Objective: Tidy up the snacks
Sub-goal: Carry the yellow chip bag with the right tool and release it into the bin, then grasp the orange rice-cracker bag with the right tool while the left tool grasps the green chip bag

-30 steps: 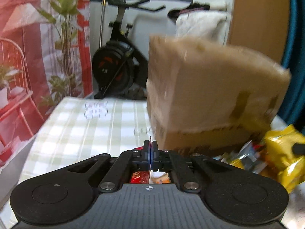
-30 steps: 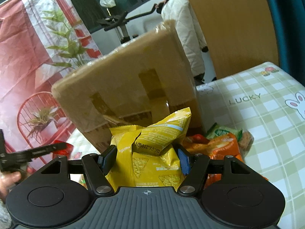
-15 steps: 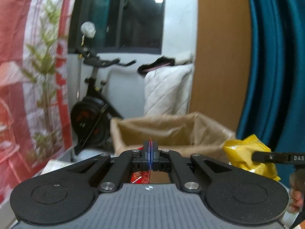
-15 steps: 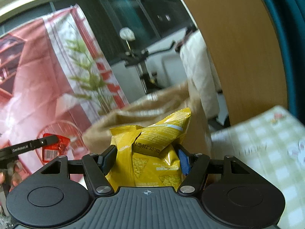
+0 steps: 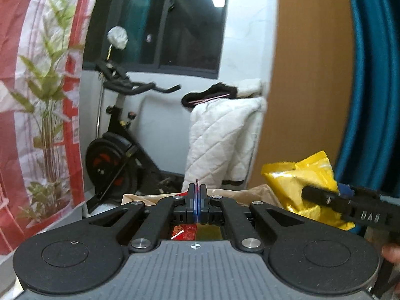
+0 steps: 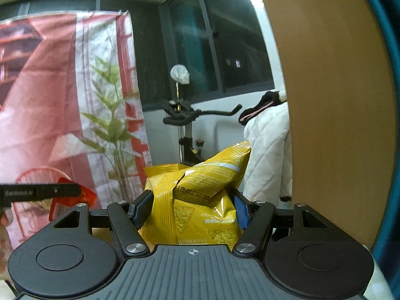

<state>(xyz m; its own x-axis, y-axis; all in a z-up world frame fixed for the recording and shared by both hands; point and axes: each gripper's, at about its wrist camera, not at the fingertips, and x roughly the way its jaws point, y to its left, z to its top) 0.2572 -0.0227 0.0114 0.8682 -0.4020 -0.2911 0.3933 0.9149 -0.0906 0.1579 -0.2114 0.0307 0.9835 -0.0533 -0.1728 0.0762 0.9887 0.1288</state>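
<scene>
Right wrist view: a yellow snack bag [image 6: 200, 200] sits crumpled between the blue pads of the right hand-held gripper [image 6: 191, 208], whose jaws stand partly apart and press on the bag from both sides, holding it up in the air. The same bag [image 5: 302, 185] shows at the right edge of the left wrist view, just above the rim of a brown cardboard box [image 5: 262, 195]. The left hand-held gripper [image 5: 197, 200] has its jaws closed tight on a thin red packet [image 5: 183, 232], whose edge pokes up between the pads; in the right wrist view that packet [image 6: 72, 200] hangs from the left hand-held gripper [image 6: 57, 191] at the left edge, with fingers [image 6: 5, 218] of the person just below it. Behind both stand an exercise bike [image 5: 117, 145], a white quilted coat [image 5: 220, 140], a dark window [image 5: 175, 22], a red printed backdrop [image 6: 62, 105], a wooden panel [image 5: 310, 80] and a teal curtain [image 5: 370, 75].
</scene>
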